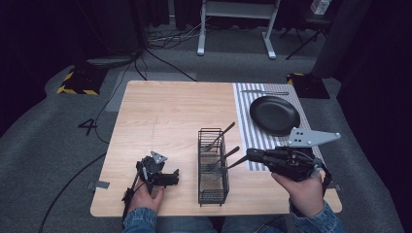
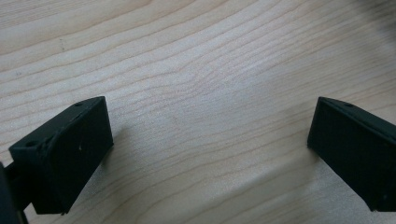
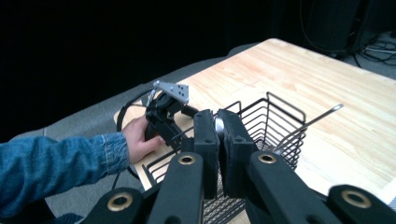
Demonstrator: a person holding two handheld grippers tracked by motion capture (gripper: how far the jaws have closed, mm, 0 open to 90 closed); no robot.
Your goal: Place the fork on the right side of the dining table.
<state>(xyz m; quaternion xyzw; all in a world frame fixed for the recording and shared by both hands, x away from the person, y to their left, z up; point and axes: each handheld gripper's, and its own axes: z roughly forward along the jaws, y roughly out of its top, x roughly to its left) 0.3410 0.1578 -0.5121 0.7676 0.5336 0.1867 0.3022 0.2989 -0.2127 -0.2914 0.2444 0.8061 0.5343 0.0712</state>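
A black wire basket (image 1: 213,167) stands upright near the front middle of the wooden table (image 1: 165,116). Metal utensils (image 1: 221,136) lean out of it toward the right. My right gripper (image 1: 248,154) hovers just right of the basket, shut on the end of a silver utensil (image 3: 218,124); what kind of utensil I cannot tell. In the right gripper view its jaws (image 3: 218,128) point over the basket (image 3: 275,116), and another utensil handle (image 3: 315,120) pokes out. My left gripper (image 1: 173,177) rests on the table left of the basket, open, with bare wood between its jaws (image 2: 210,140).
A black plate (image 1: 274,114) lies on a striped placemat (image 1: 248,131) at the right, with a piece of cutlery (image 1: 265,92) beyond it. The table's front edge is close to both hands. Dark floor, cables and a frame lie beyond the table.
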